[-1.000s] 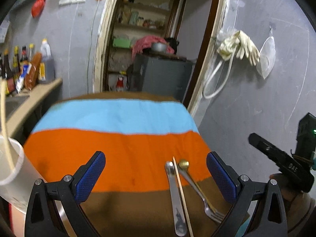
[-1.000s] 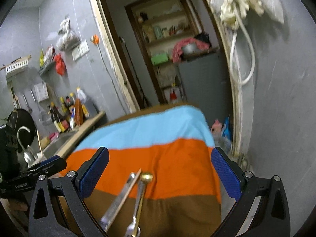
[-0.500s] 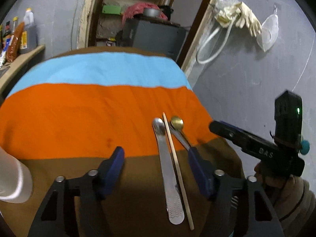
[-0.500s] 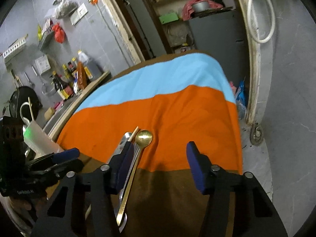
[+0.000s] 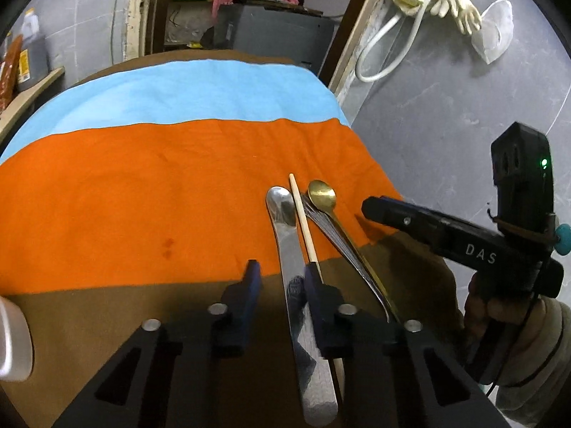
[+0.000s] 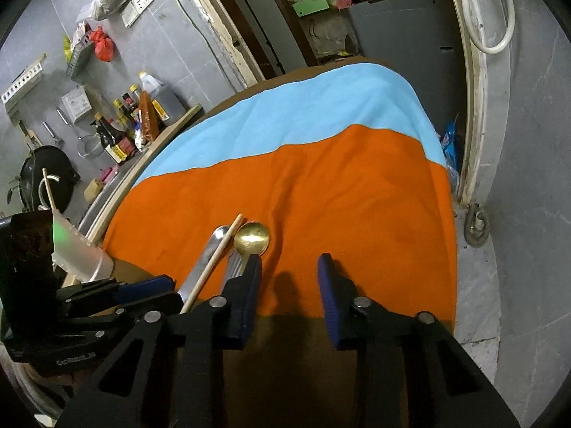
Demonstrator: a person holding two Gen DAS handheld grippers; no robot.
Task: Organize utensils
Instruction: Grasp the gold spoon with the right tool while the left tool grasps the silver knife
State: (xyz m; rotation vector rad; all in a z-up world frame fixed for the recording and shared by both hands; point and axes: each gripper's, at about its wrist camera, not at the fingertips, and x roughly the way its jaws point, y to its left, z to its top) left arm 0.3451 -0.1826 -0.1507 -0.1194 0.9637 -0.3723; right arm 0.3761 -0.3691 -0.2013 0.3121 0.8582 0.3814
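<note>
Progress looks early — from the left wrist, the silver spoon (image 5: pixel 285 221), chopstick (image 5: pixel 301 221), fork (image 5: pixel 332 235) and gold spoon (image 5: pixel 322 194) lie bunched on the striped counter (image 5: pixel 142 196). The left tool (image 5: pixel 282 278) is closing with the silver spoon's handle between its jaws, not yet clenched.

From the right wrist, the right tool (image 6: pixel 289 278) is closing on nothing, beside the gold spoon. A white cup (image 6: pixel 80 253) holds 1 chopstick.

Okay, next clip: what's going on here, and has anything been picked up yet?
A person holds tongs in each hand over a striped cloth. A silver spoon, chopstick, fork and gold spoon lie side by side. The left tongs are closing around the silver spoon's handle; the right tongs are closing on nothing. Nothing is lifted.
</note>
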